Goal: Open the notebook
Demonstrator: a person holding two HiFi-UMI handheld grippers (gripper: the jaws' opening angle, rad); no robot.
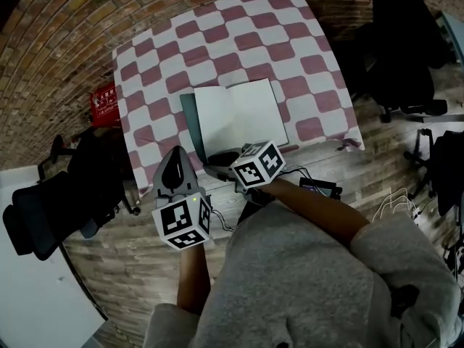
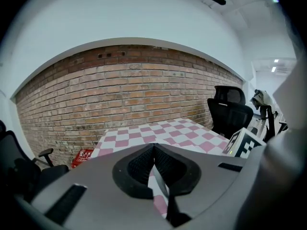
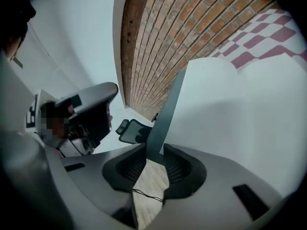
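The notebook (image 1: 243, 114) lies open in the middle of the head view, near the lower edge of the counter (image 1: 217, 27), which is covered with a pink-and-white checked cloth (image 1: 304, 64). Two blank white pages face up. A narrow strip of its dark teal cover (image 1: 188, 118) shows along the left side. Whether that cover lies fully flat or is tilted up a little, I cannot tell.

The right hand-held gripper (image 1: 217, 167) sits at the notebook's lower left corner. In the right gripper view (image 3: 154, 150) its jaws are released and stand apart. The teal cover edge (image 3: 168, 109) runs up the frame from the gap between them, with white page (image 3: 240, 114) to its right, and the pads do not press on it. The left hand-held gripper (image 1: 176, 152) hovers lower left of the notebook, off the counter's edge and over the wooden floor (image 1: 130, 267). In its own view (image 2: 153, 146) the jaw tips are clenched together on nothing, aimed across the cloth toward the brick wall (image 2: 134, 95).

The opening itself looks done, or nearly so, with the cover let go. The next move likely calls for drawing the right hand-held gripper straight back from the cover edge without snagging it. If the cover is in fact raised, it should first be pressed down gently to the left so the notebook does not fall shut.
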